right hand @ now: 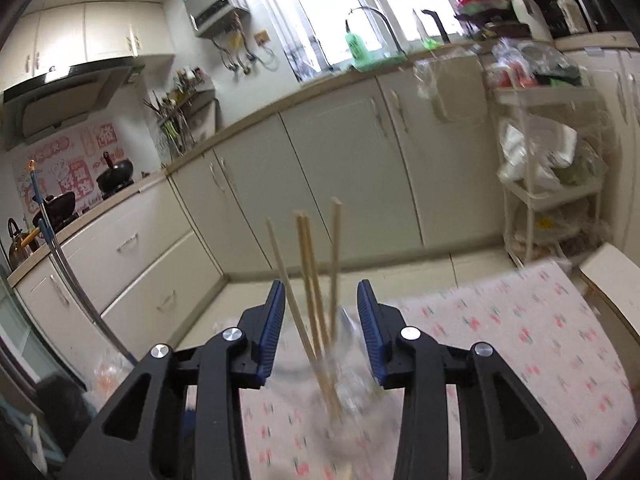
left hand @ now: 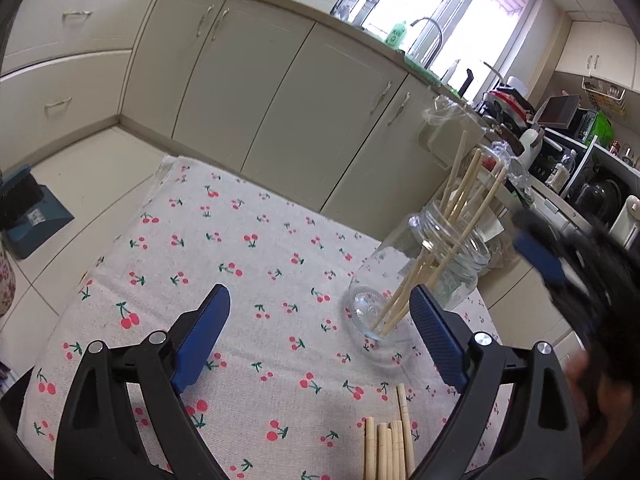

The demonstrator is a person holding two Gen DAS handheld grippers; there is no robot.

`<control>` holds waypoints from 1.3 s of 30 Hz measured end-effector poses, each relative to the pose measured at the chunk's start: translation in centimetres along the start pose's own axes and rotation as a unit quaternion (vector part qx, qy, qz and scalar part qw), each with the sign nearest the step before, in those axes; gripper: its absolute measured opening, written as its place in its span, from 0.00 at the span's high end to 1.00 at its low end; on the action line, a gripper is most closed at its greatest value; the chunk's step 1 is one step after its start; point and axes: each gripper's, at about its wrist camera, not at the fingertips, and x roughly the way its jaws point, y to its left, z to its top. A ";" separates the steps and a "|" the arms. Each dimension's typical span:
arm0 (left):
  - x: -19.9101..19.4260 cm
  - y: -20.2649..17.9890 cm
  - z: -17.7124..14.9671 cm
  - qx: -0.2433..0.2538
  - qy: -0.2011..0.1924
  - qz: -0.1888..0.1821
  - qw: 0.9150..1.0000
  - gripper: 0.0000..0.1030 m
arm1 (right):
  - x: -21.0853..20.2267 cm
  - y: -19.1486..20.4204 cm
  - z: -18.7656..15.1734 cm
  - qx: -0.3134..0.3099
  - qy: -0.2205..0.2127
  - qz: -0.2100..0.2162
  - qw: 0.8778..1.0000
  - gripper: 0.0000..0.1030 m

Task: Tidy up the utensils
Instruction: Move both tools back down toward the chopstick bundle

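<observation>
A clear glass jar (left hand: 460,276) stands on the cherry-print tablecloth (left hand: 260,240) with several wooden chopsticks (left hand: 468,184) leaning in it. More chopsticks (left hand: 386,448) lie flat on the cloth near the bottom edge of the left wrist view. My left gripper (left hand: 320,294) hangs open over the cloth, just left of the jar, holding nothing. One blurred blue pad (left hand: 536,254) of my right gripper shows to the right of the jar. In the right wrist view my right gripper (right hand: 321,288) stands partly open above the blurred jar (right hand: 348,380). The chopsticks (right hand: 308,264) rise between its fingers without touching the pads.
Cream kitchen cabinets (left hand: 280,92) run behind the table. A blue dustpan (left hand: 32,216) sits on the floor to the left. A white shelf cart (right hand: 548,184) full of bags stands beyond the table's far right corner, with a white stool (right hand: 616,280) beside it.
</observation>
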 end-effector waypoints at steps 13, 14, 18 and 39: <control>-4.2 -1.1 -3.4 0.073 0.097 0.042 0.992 0.15 | -0.5 0.5 -10.9 -0.062 0.196 -0.016 0.979 0.78; -4.4 -1.1 -3.6 0.077 0.100 0.044 0.991 0.15 | -0.1 0.7 -10.8 -0.062 0.196 -0.017 0.979 0.78; -5.2 -1.5 -4.8 0.097 0.113 0.055 0.987 0.15 | 2.0 1.4 -10.5 -0.088 0.197 -0.044 0.976 0.78; -1.0 -4.6 -6.3 0.198 0.184 0.123 0.955 0.15 | 0.3 -2.0 -10.6 -0.101 0.248 -0.028 0.963 0.93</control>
